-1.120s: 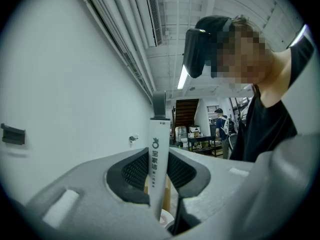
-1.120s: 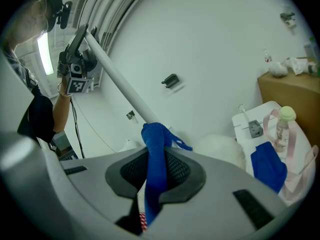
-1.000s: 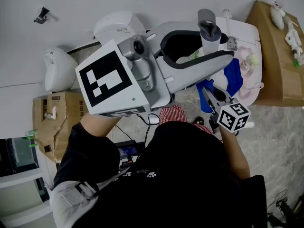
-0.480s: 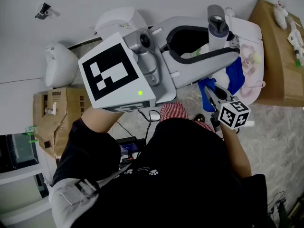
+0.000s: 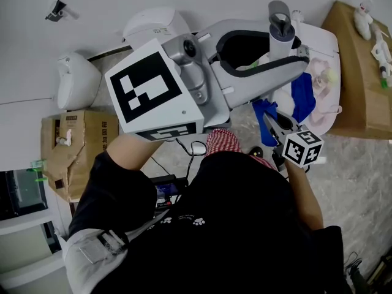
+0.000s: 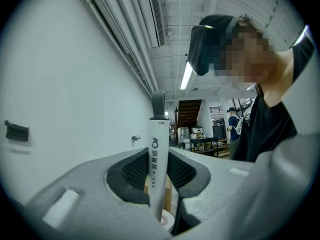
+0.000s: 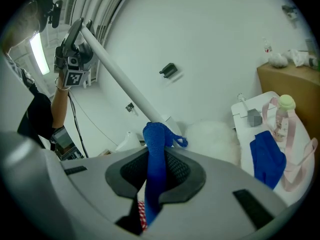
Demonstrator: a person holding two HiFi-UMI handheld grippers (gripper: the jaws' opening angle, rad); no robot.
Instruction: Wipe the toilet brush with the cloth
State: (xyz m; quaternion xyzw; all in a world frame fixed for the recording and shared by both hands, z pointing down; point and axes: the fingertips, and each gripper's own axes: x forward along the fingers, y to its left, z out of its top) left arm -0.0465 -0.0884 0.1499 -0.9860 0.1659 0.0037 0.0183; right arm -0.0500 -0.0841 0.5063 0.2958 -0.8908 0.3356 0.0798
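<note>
Mid-wipe step. I'm holding the toilet brush (image 6: pixel 158 154) by its white handle in the left gripper (image 5: pixel 278 52). Its fingers (image 6: pixel 125 176) are closing on the handle just under the grey cap, and the gripper is pointing level. The brush is hanging in the air in front of me, off the floor, with the shaft slanting down toward my right side.

The right gripper (image 7: pixel 155 174) is pinching the blue cloth (image 7: pixel 156 136). Its fingers (image 7: pixel 192 176) are clamping a fold of it, and the bunched end is sticking out past the tips and pressing on the shaft low down. Beyond the cloth I'm seeing something white and fuzzy. I'm reading it as the brush head but can't confirm.

My read is that the stroke is partway along and most of the shaft above the cloth isn't covered yet.

For the next move I'm planning to:
- keep the left gripper steady as the anchor
- slide the cloth along the shaft without losing contact
- keep the right pinch firm so the fold isn't slipping out
- rotate the handle to reach the far side
</note>
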